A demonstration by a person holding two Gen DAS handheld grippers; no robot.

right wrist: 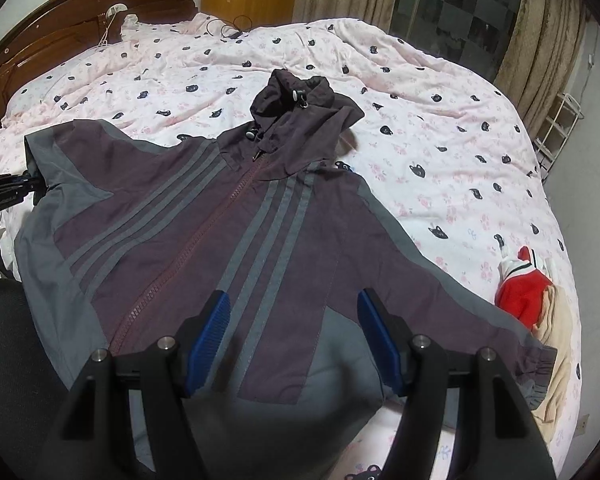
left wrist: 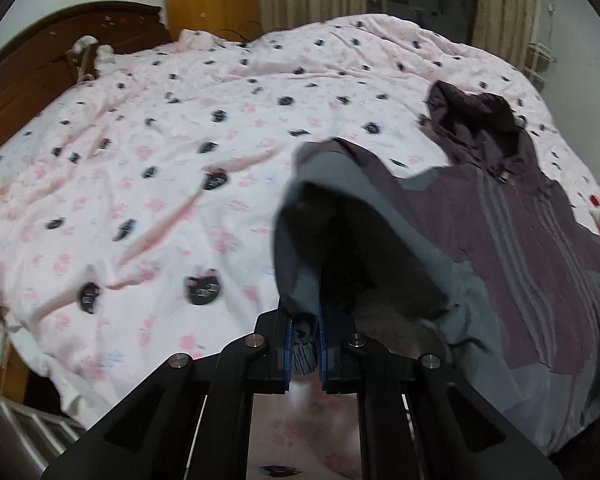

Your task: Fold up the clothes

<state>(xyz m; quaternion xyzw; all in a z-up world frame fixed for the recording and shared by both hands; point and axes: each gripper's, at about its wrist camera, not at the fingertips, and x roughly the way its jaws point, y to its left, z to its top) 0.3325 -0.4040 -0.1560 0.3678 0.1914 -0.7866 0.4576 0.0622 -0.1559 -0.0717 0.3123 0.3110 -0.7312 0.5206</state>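
While the jacket (right wrist: 236, 240) lies front-up and mostly spread on the bed (right wrist: 440, 152), zipper closed and hood toward the headboard, the left gripper (left wrist: 305, 344) has its jaws closed on a bunch of grey fabric at the sleeve (left wrist: 340, 216), which is raised off the quilt and drapes over the fingers. The right gripper (right wrist: 294, 340) hovers over the lower front of the jacket with its jaws wide apart, holding nothing.

Only a small pinch of cloth sits between the left jaws, so I judge a quick pull could slip it free and drop the sleeve in a heap. Pulling with nothing pinning the body could also drag the whole jacket across the quilt and skew the fold. The red garment (right wrist: 520, 292) lies just beside the other sleeve and could get caught up.

The left view is motion-blurred, and the lifted sleeve hides whatever lies under it. The hem is cut off behind the right gripper, and I cannot tell whether its fingers touch the cloth.
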